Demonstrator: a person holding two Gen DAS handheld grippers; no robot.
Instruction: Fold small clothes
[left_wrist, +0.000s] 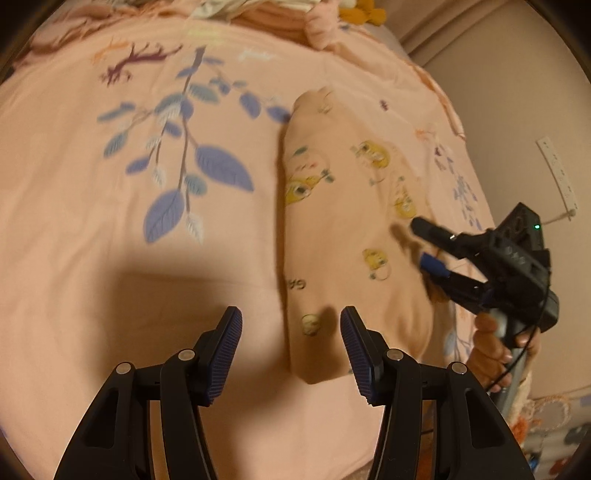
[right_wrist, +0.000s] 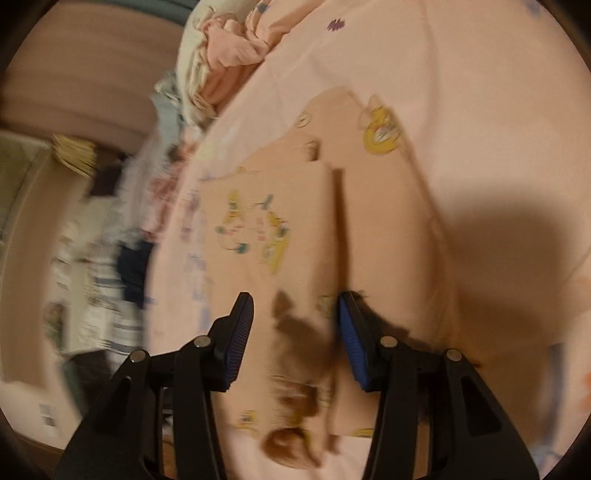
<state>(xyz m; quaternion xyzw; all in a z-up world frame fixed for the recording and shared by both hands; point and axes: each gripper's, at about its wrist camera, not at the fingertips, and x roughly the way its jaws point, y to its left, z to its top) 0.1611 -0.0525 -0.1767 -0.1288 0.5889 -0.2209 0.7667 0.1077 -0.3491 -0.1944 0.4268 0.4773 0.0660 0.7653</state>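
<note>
peach garment (left_wrist: 343, 221) lies folded on the bed (left_wrist: 110, 258), long axis running away from both half-open, empty hand-held grippers, left (left_wrist: 291, 354) and right (right_wrist: 295, 339) hovering at its near end.

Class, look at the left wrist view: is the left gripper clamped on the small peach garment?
No: the left gripper hangs with its jaws apart above the garment, and nothing is pinched between its pads.
</note>
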